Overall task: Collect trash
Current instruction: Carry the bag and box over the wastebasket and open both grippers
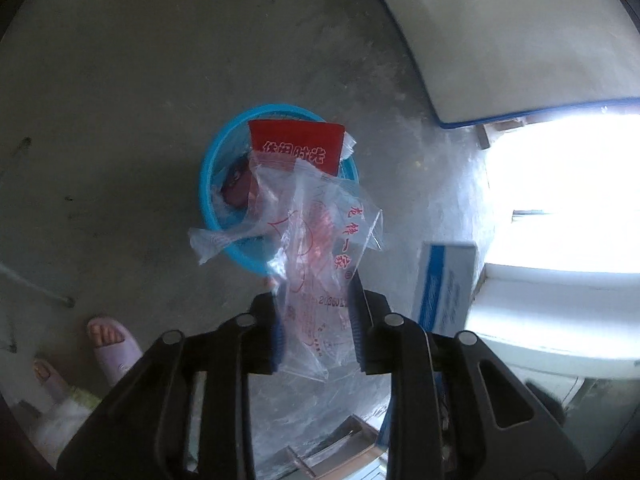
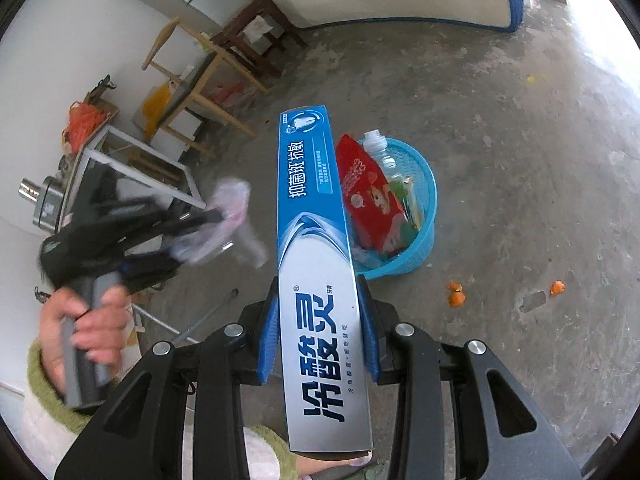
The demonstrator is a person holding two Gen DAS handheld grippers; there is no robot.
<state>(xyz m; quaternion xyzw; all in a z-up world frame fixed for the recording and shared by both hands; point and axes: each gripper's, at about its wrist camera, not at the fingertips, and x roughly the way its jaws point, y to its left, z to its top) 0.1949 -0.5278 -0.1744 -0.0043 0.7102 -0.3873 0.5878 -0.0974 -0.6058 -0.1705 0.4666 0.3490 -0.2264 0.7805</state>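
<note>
Trash fills the blue basket [image 2: 416,216] on the concrete floor [image 2: 500,120]: a red packet [image 2: 372,192] and a clear bottle [image 2: 384,156]. Above it, the right gripper [image 2: 320,316] clamps a long toothpaste box [image 2: 316,248]. The left gripper [image 1: 318,320] carries a clear plastic bag [image 1: 320,264] between narrowly parted jaws; whether the pads press it is unclear. Orange peel [image 2: 456,294] lies nearby.

A blue-and-silver toothpaste box [image 2: 320,264] juts lengthwise beside the blue basket [image 2: 426,216] on the concrete floor, which holds a red packet [image 2: 372,196] and clear bottle [image 2: 386,156]; a crumpled clear printed bag [image 1: 316,276] hangs above its rim
</note>
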